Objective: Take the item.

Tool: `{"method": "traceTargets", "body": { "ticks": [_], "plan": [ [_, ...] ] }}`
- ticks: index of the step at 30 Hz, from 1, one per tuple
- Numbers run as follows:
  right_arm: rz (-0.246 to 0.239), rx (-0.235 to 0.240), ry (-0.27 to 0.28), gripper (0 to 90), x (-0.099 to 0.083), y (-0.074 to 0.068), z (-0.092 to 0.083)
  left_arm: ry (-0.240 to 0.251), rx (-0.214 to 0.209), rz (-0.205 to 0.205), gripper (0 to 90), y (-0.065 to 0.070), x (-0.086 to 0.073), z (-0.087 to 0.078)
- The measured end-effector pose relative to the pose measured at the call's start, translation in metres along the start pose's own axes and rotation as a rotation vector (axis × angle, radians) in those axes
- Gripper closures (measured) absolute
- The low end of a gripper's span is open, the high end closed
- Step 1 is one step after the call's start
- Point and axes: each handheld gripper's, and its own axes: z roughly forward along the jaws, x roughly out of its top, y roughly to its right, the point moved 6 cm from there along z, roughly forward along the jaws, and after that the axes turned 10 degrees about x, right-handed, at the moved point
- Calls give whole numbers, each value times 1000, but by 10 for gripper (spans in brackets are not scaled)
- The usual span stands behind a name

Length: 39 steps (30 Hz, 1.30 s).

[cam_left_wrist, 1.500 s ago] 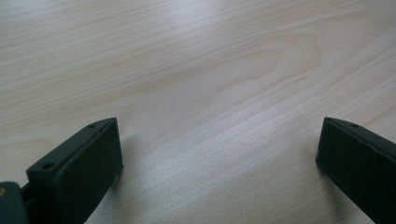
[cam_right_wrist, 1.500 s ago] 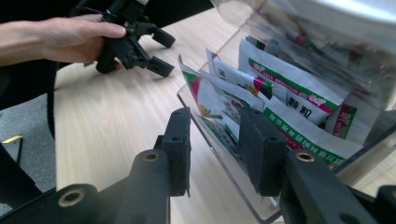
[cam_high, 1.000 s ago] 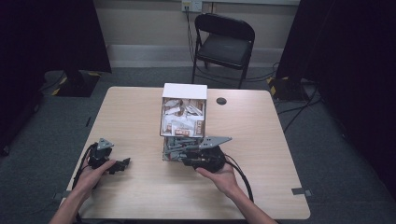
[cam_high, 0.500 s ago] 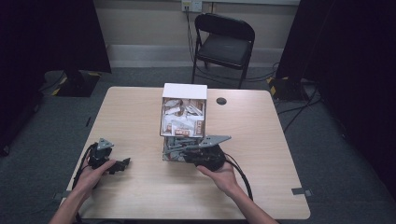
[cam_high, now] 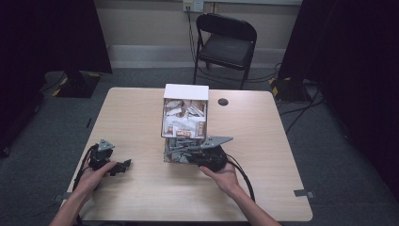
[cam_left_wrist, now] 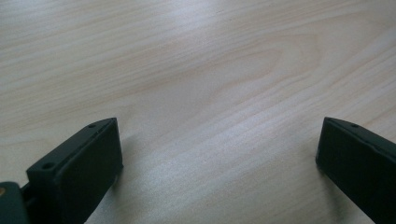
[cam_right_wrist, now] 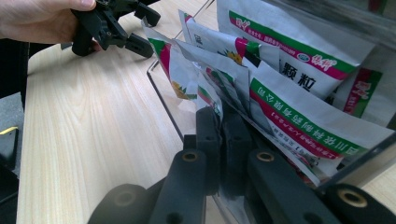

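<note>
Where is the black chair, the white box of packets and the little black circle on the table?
black chair (cam_high: 229, 48), high view, on its seat.
white box (cam_high: 186, 92), high view, on its top flap.
black circle (cam_high: 223, 101), high view, on its middle.

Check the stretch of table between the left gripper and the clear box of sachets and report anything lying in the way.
Nothing visible does. The left gripper rests open on the table, and bare wood lies between it and the clear box. At the box's near end the right gripper is closed among the sachets.
</note>
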Motion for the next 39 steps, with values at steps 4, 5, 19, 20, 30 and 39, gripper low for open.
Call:
{"method": "traceTargets", "body": {
  "ticks": [4,5,19,20,30,39],
  "plan": [
    [-5,-1,7,887,1,0,-1,0,0,1,0,0,0,0],
    [-2,0,8,889,1,0,-2,2,1,-3,0,0,0,0],
    [-13,13,46,895,9,-5,-10,3,2,-5,0,0,0,0],
    [-12,14,47,895,9,-6,-10,3,3,-5,0,0,0,0],
    [-8,21,76,895,12,-11,-19,3,3,-4,0,0,0,0],
    [-6,27,116,896,18,-15,-30,3,3,-5,0,0,0,0]
  ]
}}
